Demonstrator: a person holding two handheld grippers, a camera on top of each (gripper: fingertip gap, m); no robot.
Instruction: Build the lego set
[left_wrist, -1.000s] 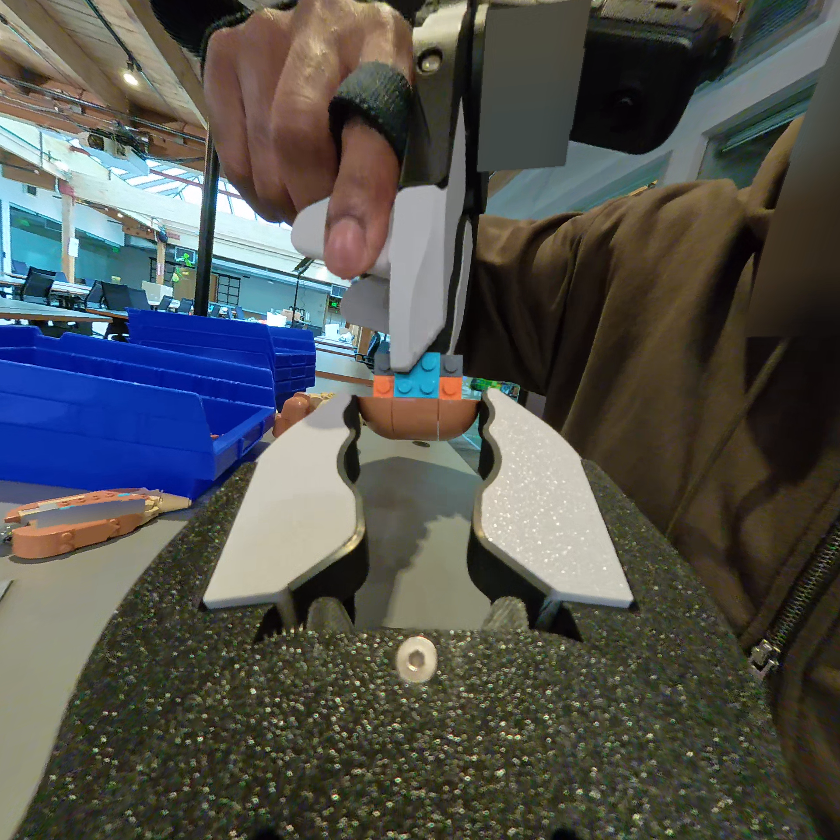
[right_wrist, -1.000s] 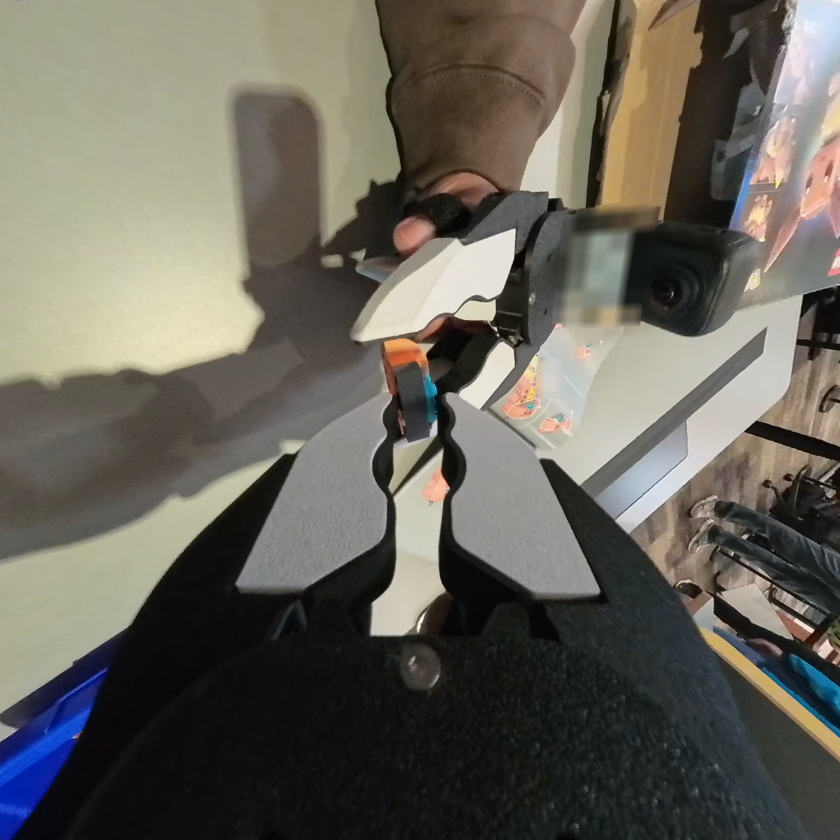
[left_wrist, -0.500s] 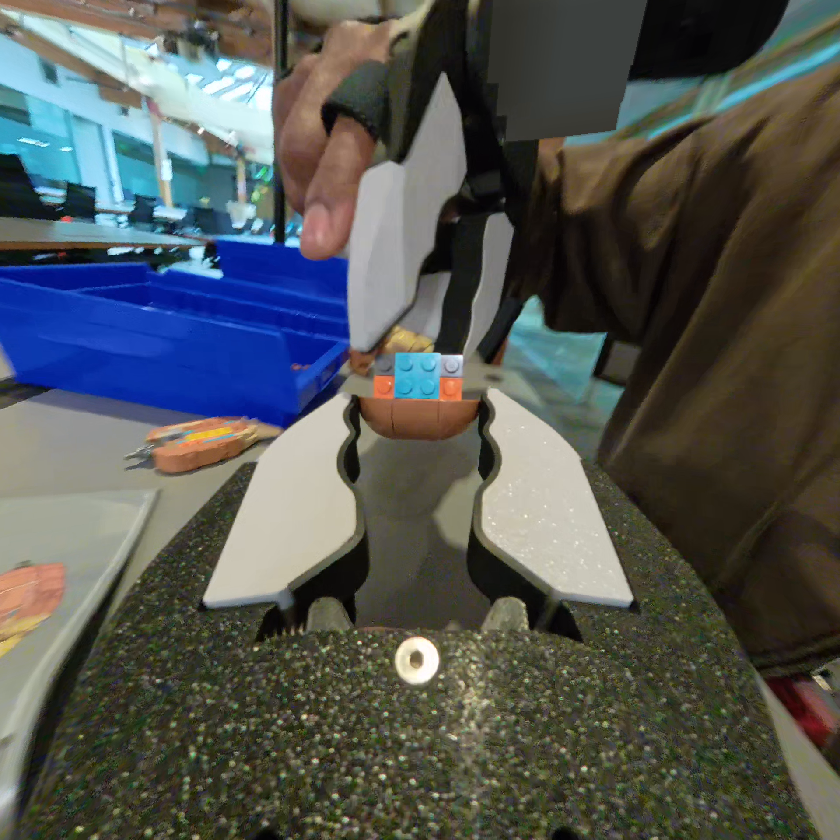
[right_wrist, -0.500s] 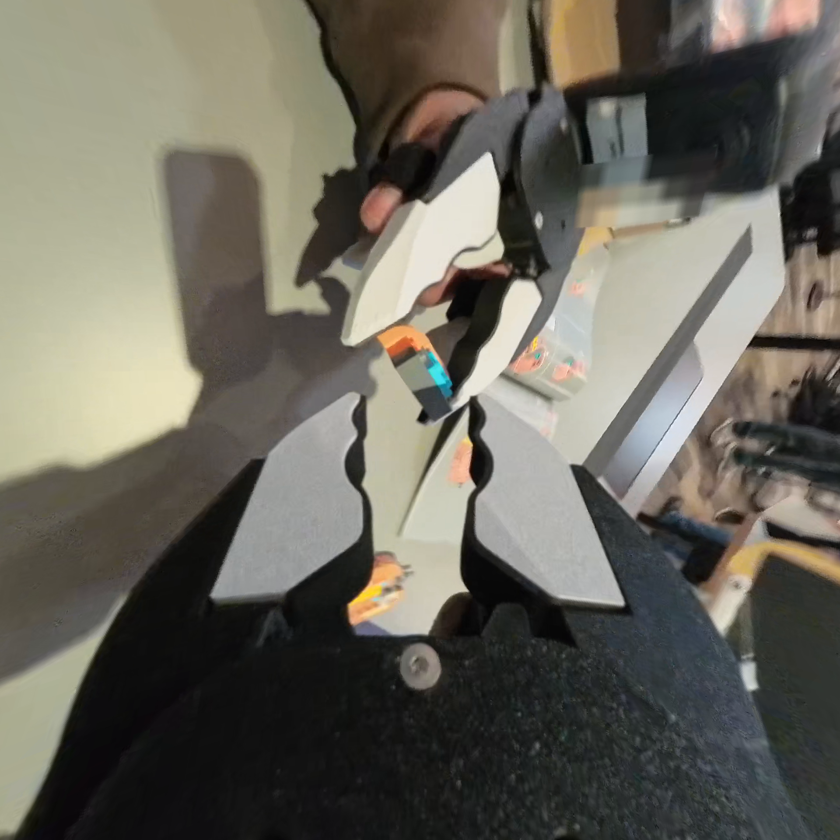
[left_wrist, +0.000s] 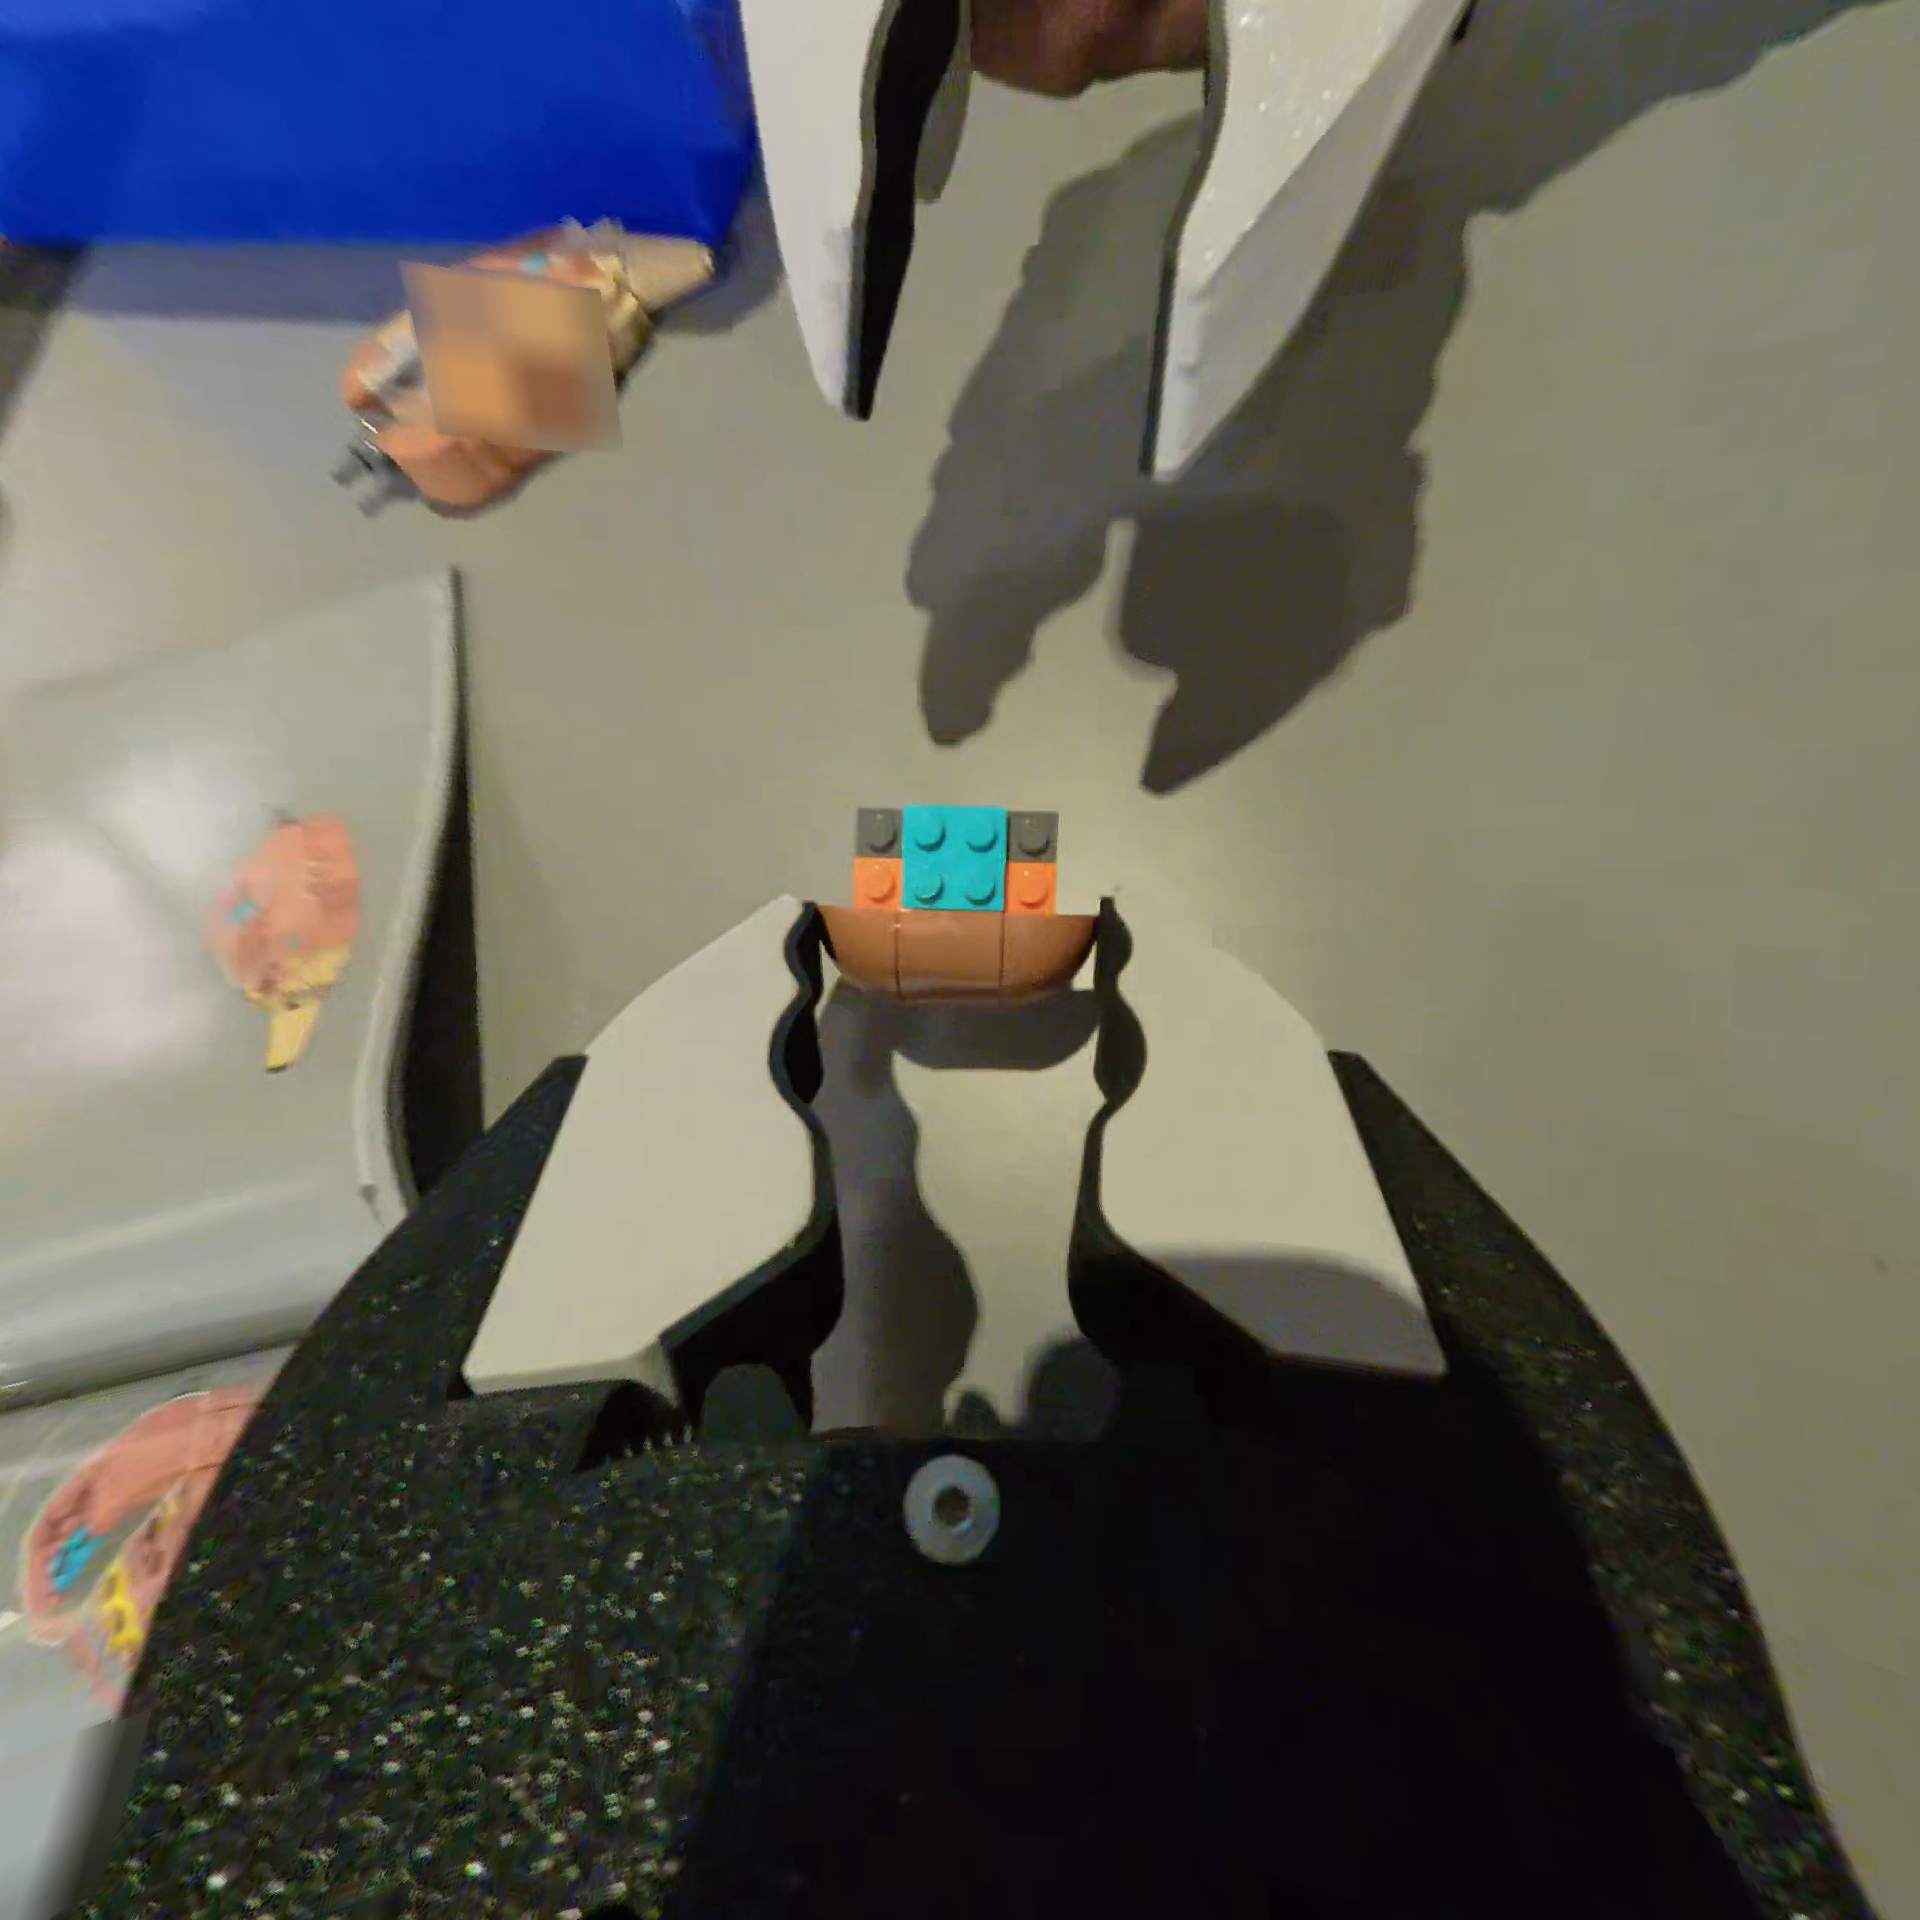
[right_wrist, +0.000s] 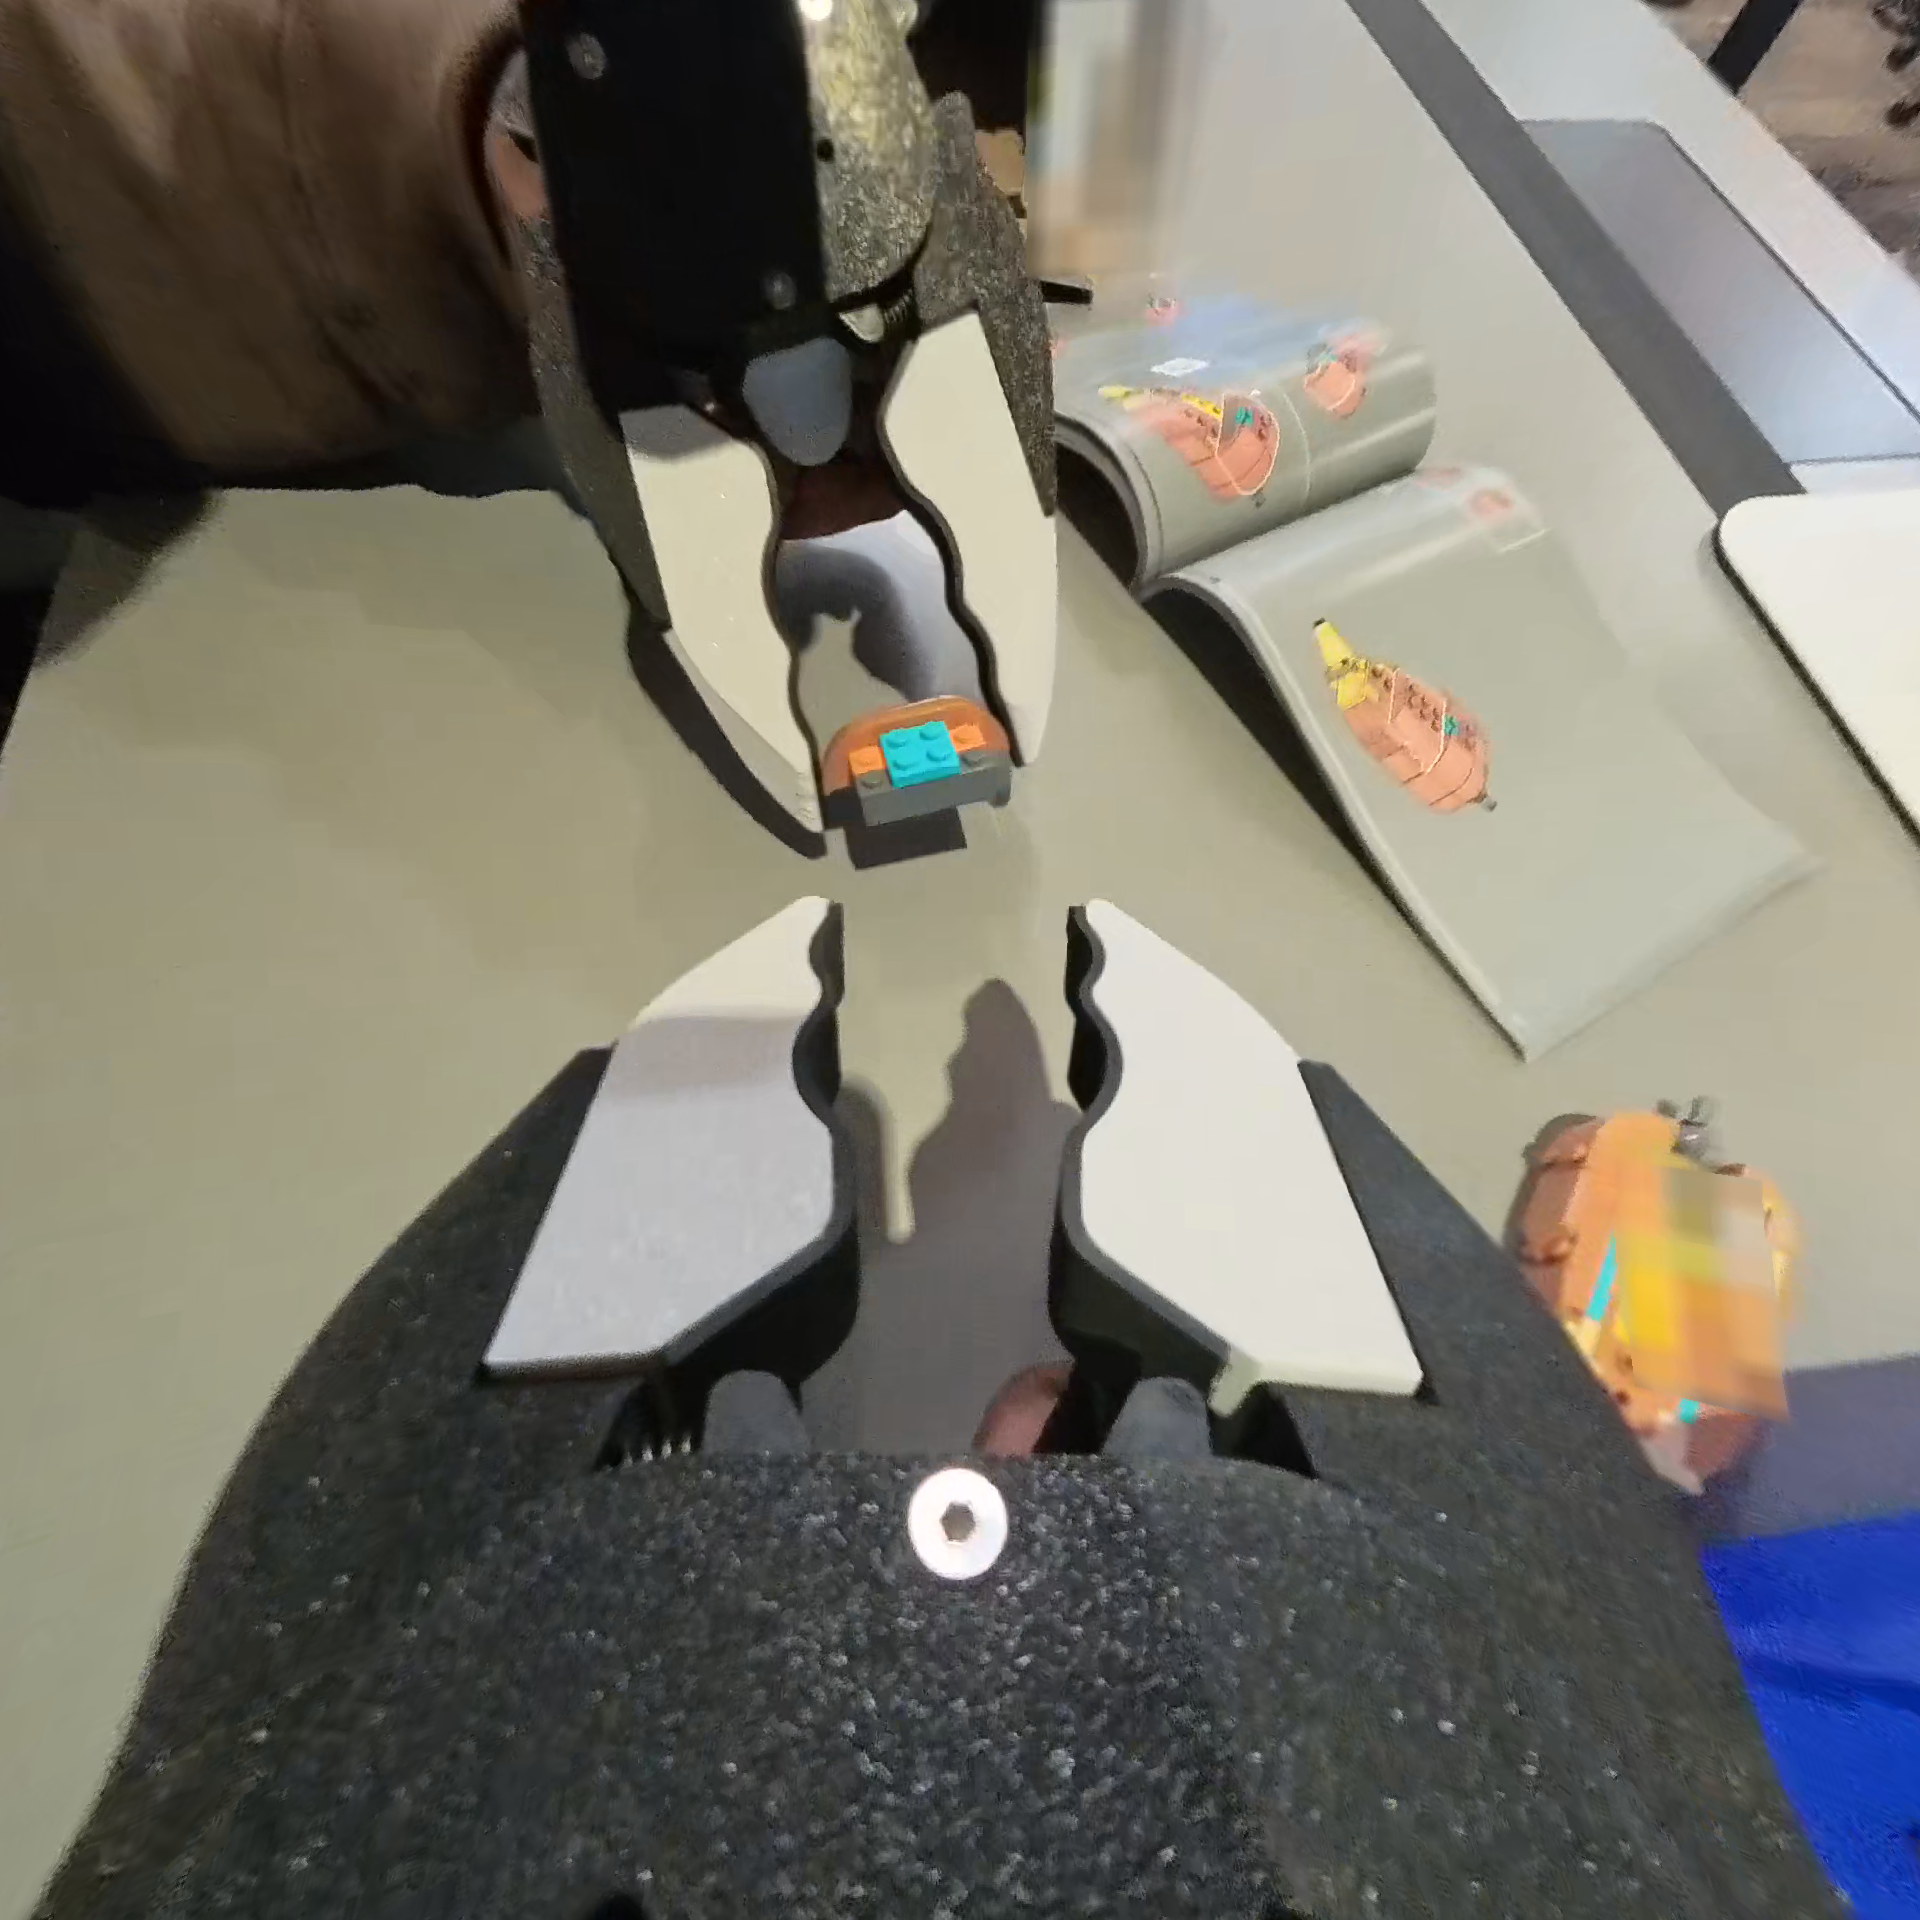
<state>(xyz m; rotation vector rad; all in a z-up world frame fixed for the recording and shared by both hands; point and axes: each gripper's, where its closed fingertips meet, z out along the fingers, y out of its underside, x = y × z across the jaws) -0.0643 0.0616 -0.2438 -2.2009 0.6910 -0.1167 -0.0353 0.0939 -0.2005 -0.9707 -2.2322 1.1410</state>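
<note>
My left gripper is shut on a small lego assembly: a brown curved base with teal, orange and dark grey plates on top. It holds the assembly just above the grey table. My right gripper is open and empty, a short way in front of the assembly and pointing at it. In the left wrist view the right gripper hangs from the top edge with its fingers spread. The left gripper also shows in the right wrist view.
A larger brown lego build lies on the table beside a blue bin; both also show in the left wrist view, build and bin. An open instruction booklet lies near the left gripper. Across from one pair of fingers to the other is roughly 7 centimeters.
My right gripper has let go of the small assembly, opened and drawn back. Both grippers have tilted down toward the table. The left gripper still holds the assembly.
</note>
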